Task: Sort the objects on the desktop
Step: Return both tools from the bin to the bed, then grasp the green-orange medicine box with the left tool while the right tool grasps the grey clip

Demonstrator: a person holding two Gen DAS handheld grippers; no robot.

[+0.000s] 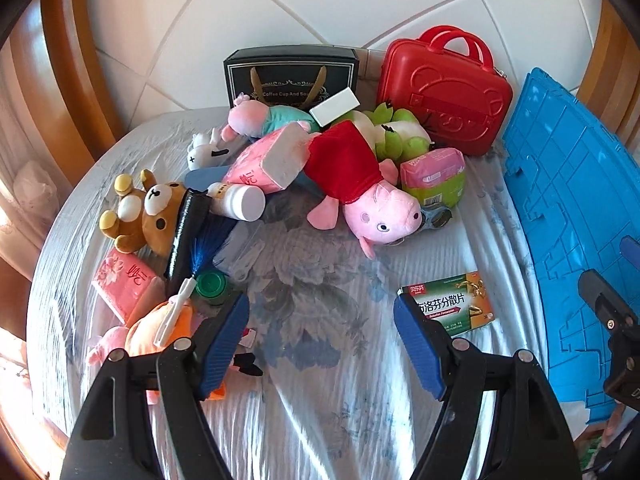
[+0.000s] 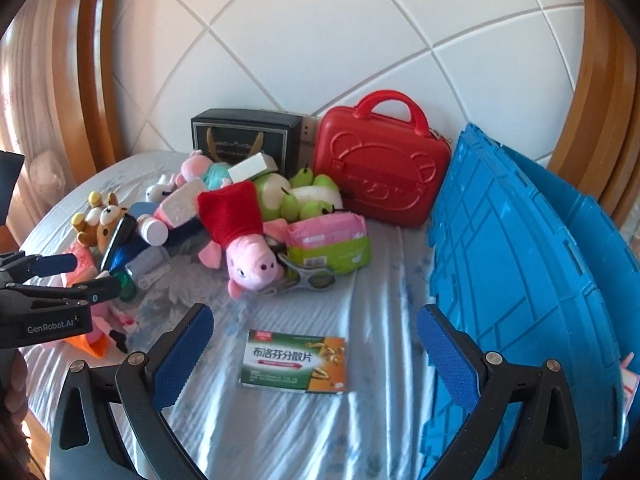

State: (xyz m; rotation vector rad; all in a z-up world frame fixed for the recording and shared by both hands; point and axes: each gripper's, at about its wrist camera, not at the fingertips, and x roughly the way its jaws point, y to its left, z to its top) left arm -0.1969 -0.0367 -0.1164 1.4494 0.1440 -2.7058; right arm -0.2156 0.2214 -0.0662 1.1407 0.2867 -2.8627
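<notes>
A pile of toys and packs lies on the cloth-covered table. A pink pig plush in a red dress (image 1: 372, 196) (image 2: 244, 240) lies in the middle. A green medicine box (image 1: 448, 304) (image 2: 296, 360) lies flat near the front. My left gripper (image 1: 320, 344) is open and empty, low over the cloth, with the medicine box by its right finger. It also shows in the right wrist view (image 2: 76, 276). My right gripper (image 2: 316, 356) is open and empty, its fingers on either side of the medicine box, a little above it.
A blue plastic crate (image 1: 568, 216) (image 2: 516, 264) stands at the right. A red case (image 1: 444, 88) (image 2: 380, 176) and a black box (image 1: 292, 76) stand at the back. A brown bear (image 1: 140, 212), pink tissue packs (image 1: 124, 284), a white bottle (image 1: 240, 200) and a green-pink pack (image 2: 328, 244) lie around.
</notes>
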